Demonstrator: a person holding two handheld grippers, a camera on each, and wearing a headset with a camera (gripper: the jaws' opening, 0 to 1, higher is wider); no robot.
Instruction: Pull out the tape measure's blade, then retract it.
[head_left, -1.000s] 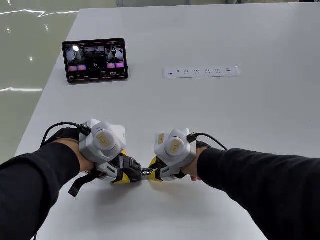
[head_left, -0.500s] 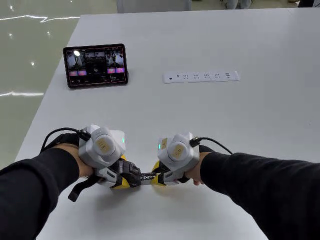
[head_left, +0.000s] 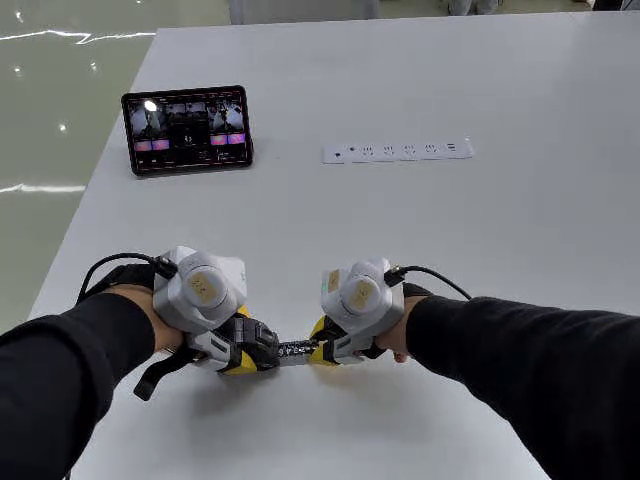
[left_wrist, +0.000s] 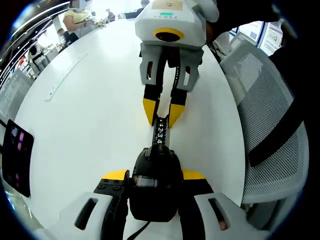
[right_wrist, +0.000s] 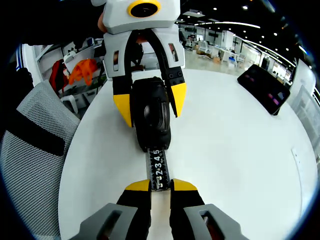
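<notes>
Left tongs (left_wrist: 154, 176): case (left_wrist: 152, 197); right tongs (right_wrist: 161, 186): blade (right_wrist: 157, 166)

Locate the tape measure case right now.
Head view, low left of centre on the white table: the tape measure case is clamped in the left gripper, its short pulled-out blade reaching across to the right gripper.

"How do your arms lie?"

"My black-sleeved left forearm (head_left: 60, 370) and right forearm (head_left: 520, 360) reach in low. My white, yellow-tipped left gripper (head_left: 250, 345) and the matching right gripper (head_left: 316, 350) face tip to tip, near each other."

"The jaws?"

"The left's clamp the black tape measure case (left_wrist: 152, 185). The right's pinch its numbered blade (right_wrist: 157, 167)."
</notes>
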